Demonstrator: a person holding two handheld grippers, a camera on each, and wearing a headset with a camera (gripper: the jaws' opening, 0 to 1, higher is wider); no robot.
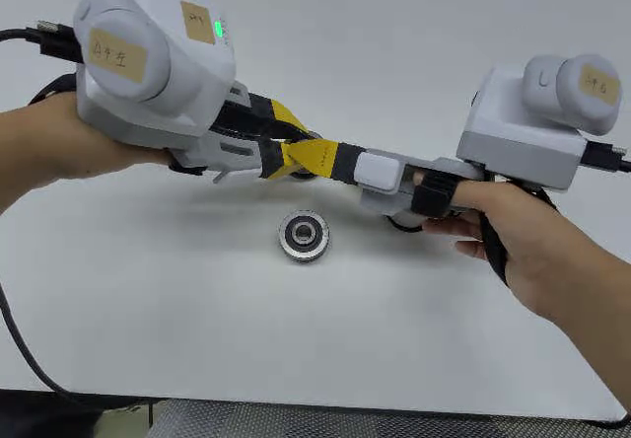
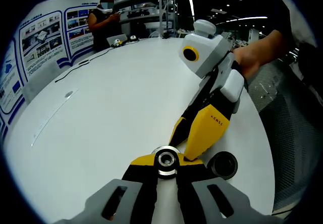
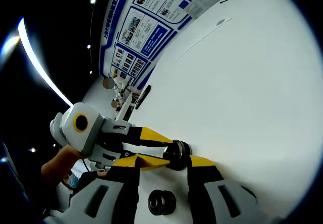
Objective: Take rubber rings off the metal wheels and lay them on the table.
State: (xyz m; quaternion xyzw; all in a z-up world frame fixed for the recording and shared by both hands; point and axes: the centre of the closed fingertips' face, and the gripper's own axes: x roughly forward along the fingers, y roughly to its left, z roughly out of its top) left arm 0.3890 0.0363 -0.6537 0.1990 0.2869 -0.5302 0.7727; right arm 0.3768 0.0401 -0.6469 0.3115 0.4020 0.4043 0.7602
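Lower centre in both gripper views, left gripper [image 2: 166,169] and right gripper [image 3: 179,161] clamp one metal wheel [image 2: 166,162]. A second wheel [image 1: 304,235] lies on the white table [image 1: 197,310] below them.

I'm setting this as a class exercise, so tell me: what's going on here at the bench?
A person holds a gripper in each hand above the white table. The left gripper and the right gripper both close on one small wheel, held in mid-air between them. A second wheel lies on the table below.
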